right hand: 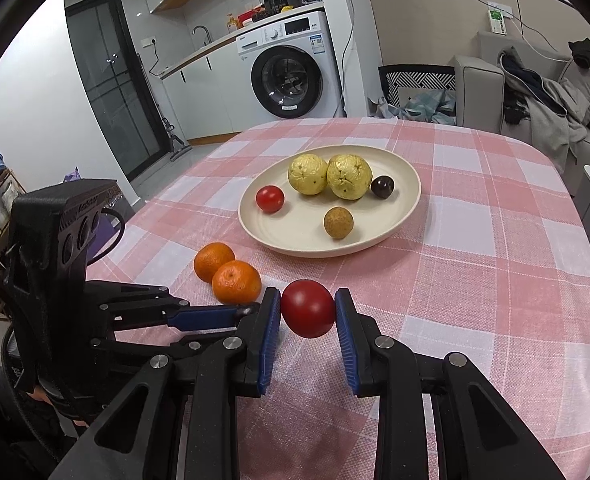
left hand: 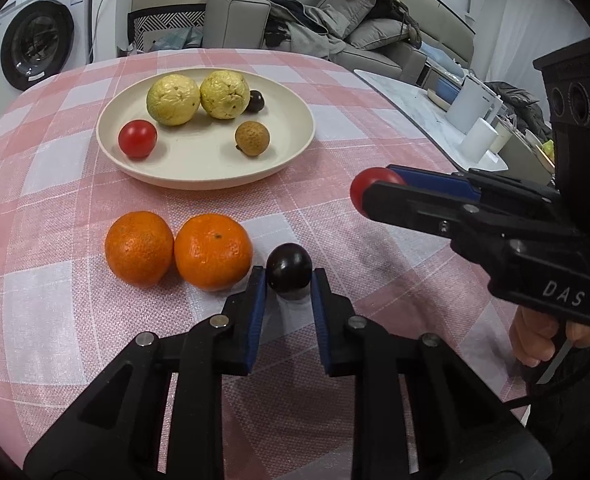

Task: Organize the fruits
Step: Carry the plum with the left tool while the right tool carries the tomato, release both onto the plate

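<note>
A cream plate (left hand: 287, 152) (right hand: 399, 224) on the pink checked cloth holds two yellow guavas (left hand: 173, 100) (right hand: 308, 174), a red tomato (left hand: 137, 138) (right hand: 269, 199), a brown longan (left hand: 252, 138) (right hand: 338, 222) and a dark grape (left hand: 255, 101) (right hand: 382, 187). Two oranges (left hand: 213, 252) (right hand: 236, 282) lie in front of the plate. My left gripper (left hand: 288, 280) (right hand: 251, 310) is shut on a second dark grape (left hand: 289, 274) just above the cloth. My right gripper (right hand: 308, 310) (left hand: 369, 192) is shut on a second red tomato (right hand: 308, 308) (left hand: 365, 184), held above the cloth.
A washing machine (right hand: 291, 72) stands behind the table and a grey sofa with clothes (left hand: 335, 20) to its right. A white side table (left hand: 455, 120) with white containers stands to the right of the table edge.
</note>
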`<control>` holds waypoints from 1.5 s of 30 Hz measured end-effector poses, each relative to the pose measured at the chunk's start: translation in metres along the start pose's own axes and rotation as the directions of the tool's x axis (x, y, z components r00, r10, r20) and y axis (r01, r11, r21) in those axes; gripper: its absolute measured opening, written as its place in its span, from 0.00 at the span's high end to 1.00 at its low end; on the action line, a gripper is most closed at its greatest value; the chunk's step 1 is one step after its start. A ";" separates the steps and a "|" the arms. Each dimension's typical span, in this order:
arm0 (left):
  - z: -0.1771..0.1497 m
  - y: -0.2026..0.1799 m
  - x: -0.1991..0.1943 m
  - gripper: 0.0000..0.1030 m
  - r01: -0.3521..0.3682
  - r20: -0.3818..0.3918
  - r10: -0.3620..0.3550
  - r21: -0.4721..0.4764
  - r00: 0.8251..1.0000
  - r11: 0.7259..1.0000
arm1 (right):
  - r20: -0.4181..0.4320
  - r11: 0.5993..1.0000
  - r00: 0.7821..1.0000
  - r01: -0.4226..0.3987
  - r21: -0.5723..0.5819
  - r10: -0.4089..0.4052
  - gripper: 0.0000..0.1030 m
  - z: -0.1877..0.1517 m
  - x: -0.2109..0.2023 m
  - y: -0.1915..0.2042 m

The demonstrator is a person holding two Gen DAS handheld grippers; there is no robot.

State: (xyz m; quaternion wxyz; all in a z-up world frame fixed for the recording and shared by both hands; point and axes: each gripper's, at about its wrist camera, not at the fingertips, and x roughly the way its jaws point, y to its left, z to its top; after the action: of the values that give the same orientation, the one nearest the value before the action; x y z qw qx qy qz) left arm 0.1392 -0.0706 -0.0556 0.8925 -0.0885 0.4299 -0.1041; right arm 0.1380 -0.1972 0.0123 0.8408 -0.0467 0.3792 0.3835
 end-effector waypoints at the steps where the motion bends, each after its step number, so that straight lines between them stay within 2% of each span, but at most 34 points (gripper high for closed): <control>1: 0.000 -0.001 -0.001 0.81 0.001 0.005 -0.001 0.004 1.000 1.000 | 0.009 1.000 1.000 0.000 0.001 0.000 0.72 0.000 -0.001 0.000; 6: 0.000 -0.004 -0.013 0.81 0.023 0.042 -0.024 0.018 0.999 1.000 | 0.047 1.000 0.999 0.000 0.015 0.000 0.72 0.003 -0.008 -0.003; 12: 0.003 -0.009 -0.035 0.81 0.013 0.122 -0.019 0.053 0.992 0.999 | 0.097 0.999 0.995 0.008 0.041 -0.012 0.72 0.004 -0.014 -0.008; 23: 0.019 0.011 -0.052 0.81 -0.052 0.180 0.046 0.033 0.983 0.998 | 0.141 0.996 0.989 0.038 0.080 -0.049 0.72 0.009 -0.012 -0.013; 32: 0.050 0.031 -0.046 0.81 -0.086 0.221 0.081 0.013 0.972 0.996 | 0.162 0.993 0.985 0.043 0.114 -0.061 0.72 0.030 -0.004 -0.021; 37: 0.064 0.046 -0.032 0.81 -0.084 0.217 0.086 -0.014 0.973 0.996 | 0.145 0.992 0.987 0.045 0.122 -0.063 0.72 0.042 0.012 -0.026; 45: 0.080 0.059 -0.010 0.81 -0.130 0.205 0.129 -0.011 0.970 0.991 | 0.137 0.990 0.989 0.046 0.133 -0.064 0.72 0.058 0.035 -0.038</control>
State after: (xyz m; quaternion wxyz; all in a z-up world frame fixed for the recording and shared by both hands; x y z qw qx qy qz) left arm 0.2020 -0.0061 -0.0134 0.9371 -0.0693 0.3401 -0.0365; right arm 0.2129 -0.1810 0.0216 0.8769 0.0245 0.3417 0.3372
